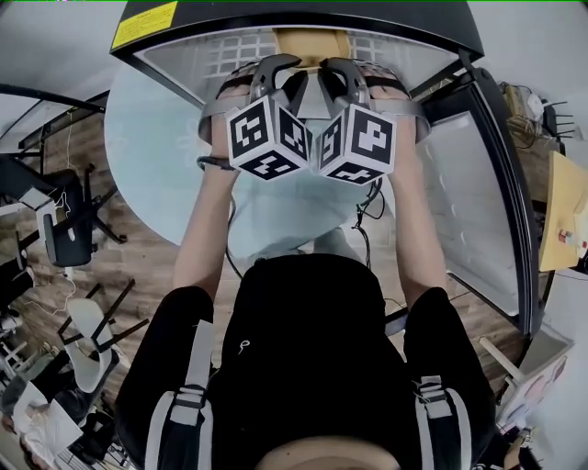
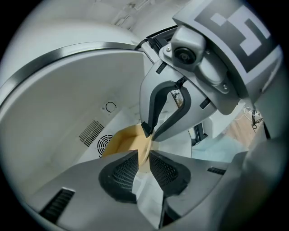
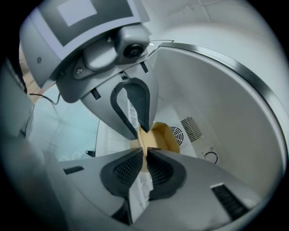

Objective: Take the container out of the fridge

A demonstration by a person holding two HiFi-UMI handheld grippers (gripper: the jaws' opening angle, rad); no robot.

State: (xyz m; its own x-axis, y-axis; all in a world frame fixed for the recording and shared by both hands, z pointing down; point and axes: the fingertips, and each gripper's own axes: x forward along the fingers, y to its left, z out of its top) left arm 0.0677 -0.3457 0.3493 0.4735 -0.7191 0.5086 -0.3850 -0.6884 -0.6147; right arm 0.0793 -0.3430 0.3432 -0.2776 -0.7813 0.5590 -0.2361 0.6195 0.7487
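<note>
Person (image 1: 303, 349): both arms stretched forward.
Fridge (image 1: 367, 18): open, container (image 1: 312, 44) inside (tan, open-topped), near the back vent (image 2: 104, 145).
Left gripper (image 2: 143, 160): clamped on its near wall.
Right gripper (image 3: 145, 162): pinching that same wall.
Risk: one-sided thin-wall grip, so the far end could sag or slip.

Fig.: L gripper (image 1: 283, 72) & R gripper (image 1: 338, 72), side by side, at tan container (image 1: 313, 44) inside open fridge (image 1: 303, 18); door (image 1: 470, 207) to R.

A white moulded shelf (image 2: 178, 145) inside the fridge carries a tan open-topped container (image 2: 121, 140), which sits directly on it near the back wall. In the head view a white wire rack (image 1: 225, 53) lies alongside, seemingly at shelf level.
</note>
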